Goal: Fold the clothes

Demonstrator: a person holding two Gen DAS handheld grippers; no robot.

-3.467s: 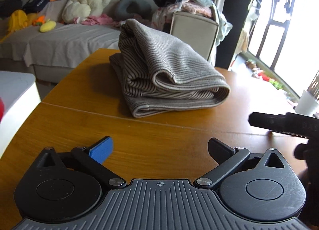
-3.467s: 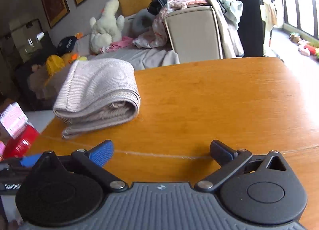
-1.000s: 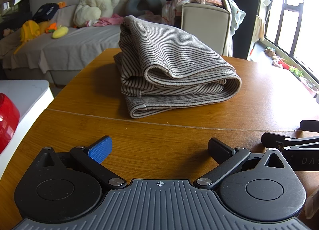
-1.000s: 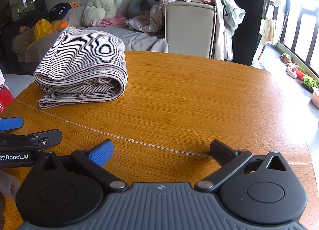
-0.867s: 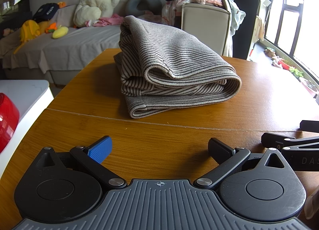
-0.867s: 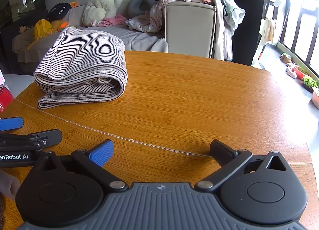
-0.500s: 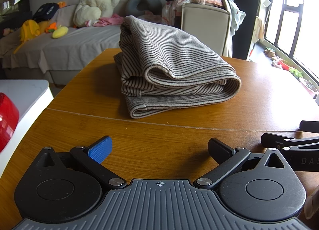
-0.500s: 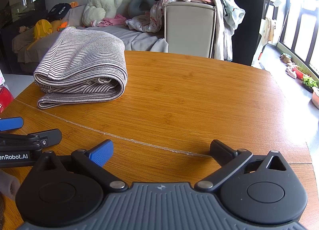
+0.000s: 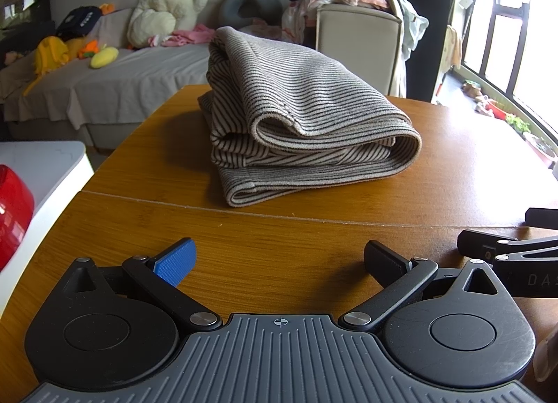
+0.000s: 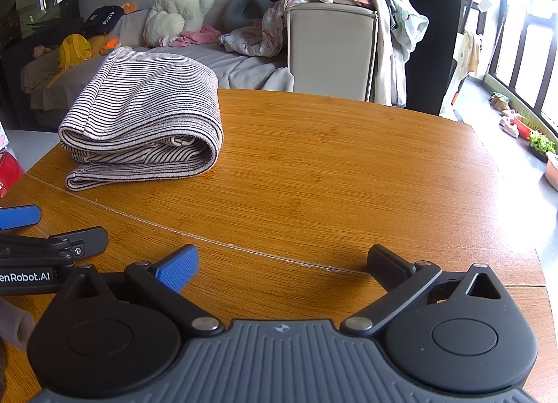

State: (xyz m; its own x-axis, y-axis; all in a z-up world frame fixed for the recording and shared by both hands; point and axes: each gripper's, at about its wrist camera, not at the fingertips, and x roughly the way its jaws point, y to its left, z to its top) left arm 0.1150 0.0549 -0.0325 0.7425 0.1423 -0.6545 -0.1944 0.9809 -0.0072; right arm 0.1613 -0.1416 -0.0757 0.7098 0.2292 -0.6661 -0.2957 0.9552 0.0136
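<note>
The striped garment [image 9: 300, 113] lies folded in a thick bundle on the wooden tabletop [image 9: 453, 165], well ahead of both tools. The left hand-held gripper [image 9: 279, 260] and the right hand-held gripper [image 10: 282, 263] are spread wide and hold nothing

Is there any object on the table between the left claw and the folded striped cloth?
No. Between the left claw and the folded striped cloth only bare wooden table shows. The right claw is off to the side, not in the path. Both claws are open.
</note>
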